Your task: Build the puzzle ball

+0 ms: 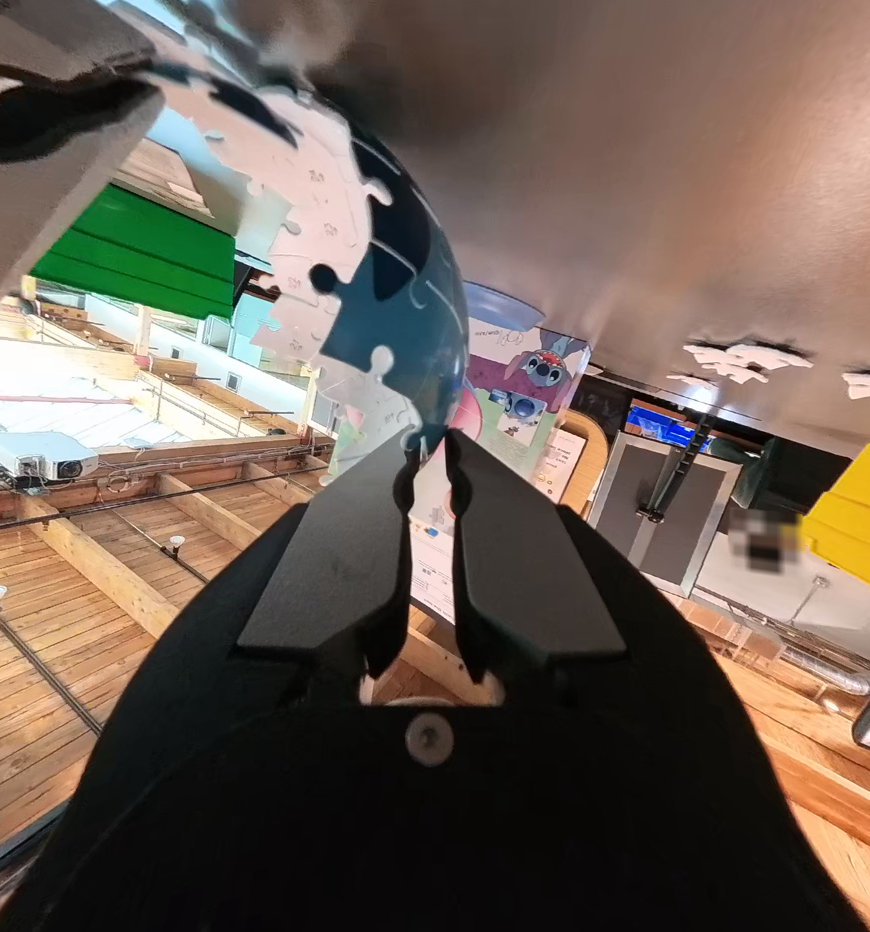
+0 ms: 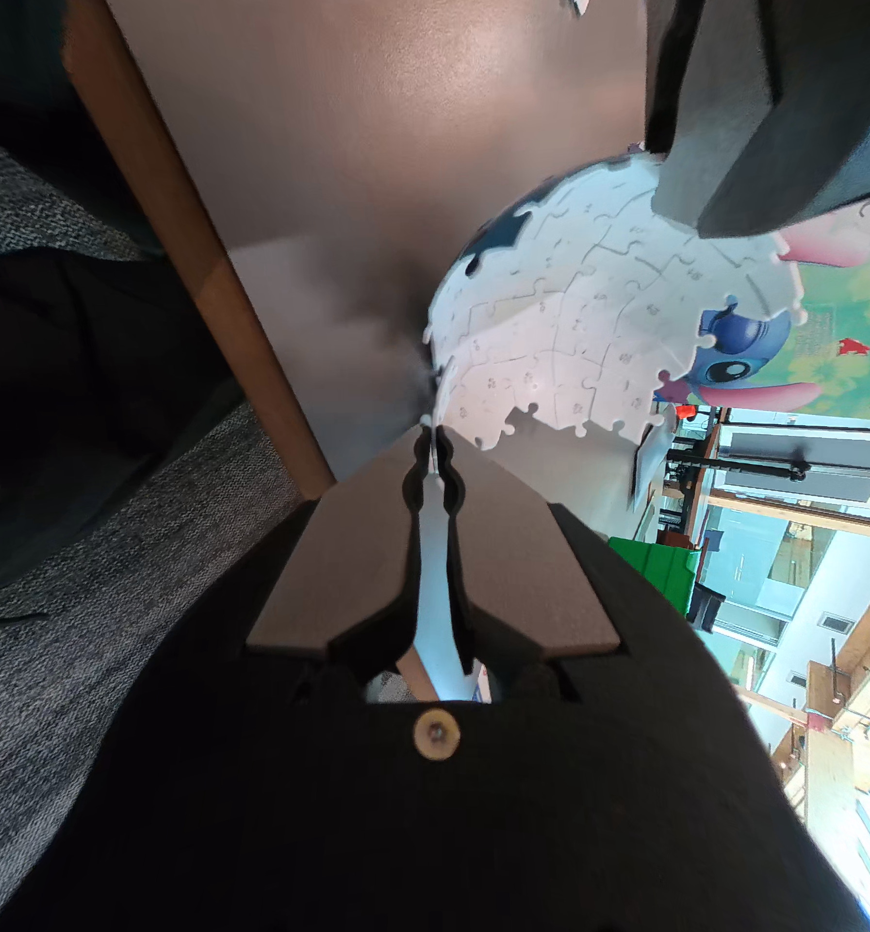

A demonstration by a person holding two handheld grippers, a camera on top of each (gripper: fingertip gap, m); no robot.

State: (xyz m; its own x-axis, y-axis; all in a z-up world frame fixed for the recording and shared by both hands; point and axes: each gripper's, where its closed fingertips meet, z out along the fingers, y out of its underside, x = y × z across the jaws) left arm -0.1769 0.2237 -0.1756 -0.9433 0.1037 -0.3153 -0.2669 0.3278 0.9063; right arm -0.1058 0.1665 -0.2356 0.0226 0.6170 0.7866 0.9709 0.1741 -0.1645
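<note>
In the left wrist view the left hand-held gripper point(image 1: 431, 444) has its fingers nearly together, pinching the rim of the puzzle ball point(image 1: 372, 242), a partly built shell held in the air in front of the camera. The shell shows teal and black printed pieces on its outer side and white undersides toward the left. The other hand-held gripper point(image 1: 44, 126) enters at the upper left and touches the far edge of the shell. The view is turned over, so the brown counter point(image 1: 674, 201) fills the top, with loose white pieces point(image 1: 748, 360) lying on it at the right. The puzzle box point(image 1: 528, 383) stands behind the ball, a green bin point(image 1: 140, 252) is at the left and a yellow bin point(image 1: 856, 529) at the right. In the right wrist view the right hand-held gripper point(image 2: 434, 440) is almost closed on the thin lower-left edge of the ball point(image 2: 574, 328), whose hollow white inside faces the camera. The left hand-held gripper point(image 2: 755, 116) grips the shell from the upper right. The counter point(image 2: 372, 151) lies behind, the box point(image 2: 826, 328) at the right, and the green bin point(image 2: 654, 565) below it.
</note>
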